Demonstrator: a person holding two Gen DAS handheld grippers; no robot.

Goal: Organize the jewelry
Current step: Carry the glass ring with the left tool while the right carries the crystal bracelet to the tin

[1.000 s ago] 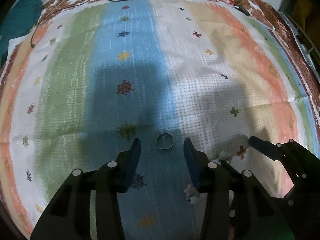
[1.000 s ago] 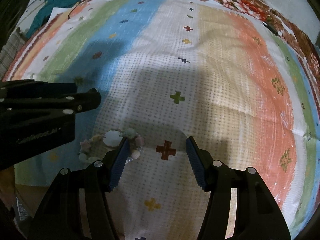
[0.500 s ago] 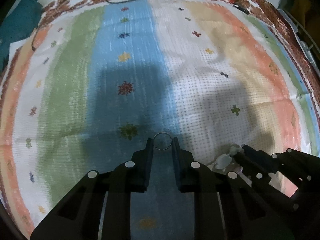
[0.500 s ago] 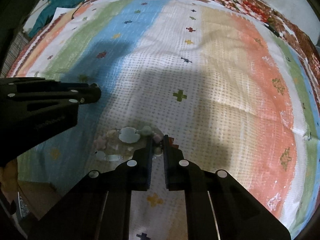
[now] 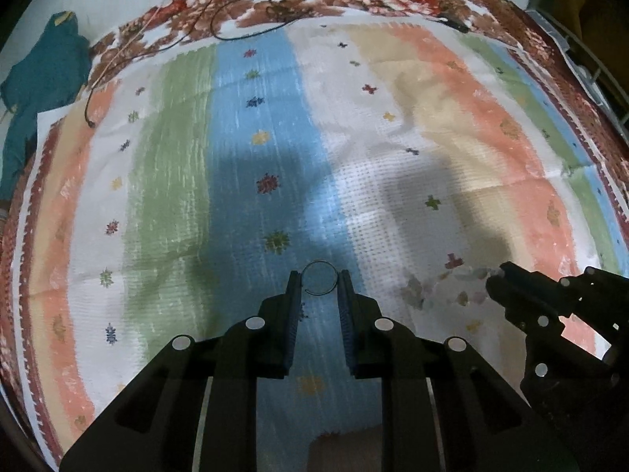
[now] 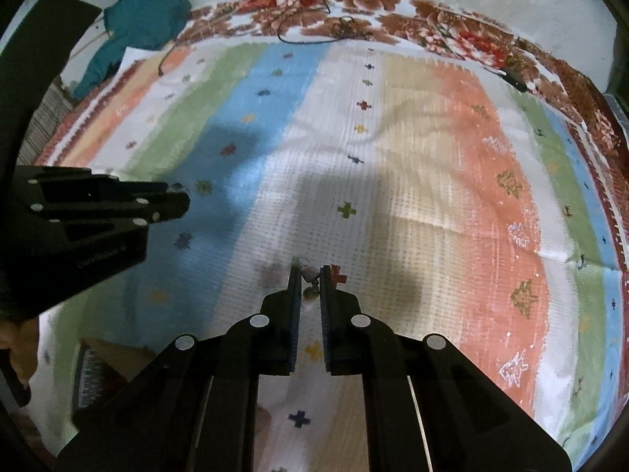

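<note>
My left gripper (image 5: 319,278) is shut on a thin metal ring bangle (image 5: 319,277), held between the fingertips above the blue stripe of the striped cloth (image 5: 177,165). My right gripper (image 6: 309,273) is shut on a pale bead bracelet (image 6: 309,274), which hangs from the fingertips above the white stripe. In the left wrist view the right gripper (image 5: 496,275) stands at the right, and the bracelet (image 5: 440,287) trails blurred to its left. In the right wrist view the left gripper (image 6: 181,194) shows at the left.
A teal garment (image 5: 43,74) lies at the far left corner. Dark cords (image 5: 251,11) lie across the floral border at the back. A brown box (image 6: 106,369) sits at the cloth's near left edge.
Both grippers closed from open, the left on the ring bangle and the right on the bead bracelet. Both have since lifted off the cloth with their pieces.
</note>
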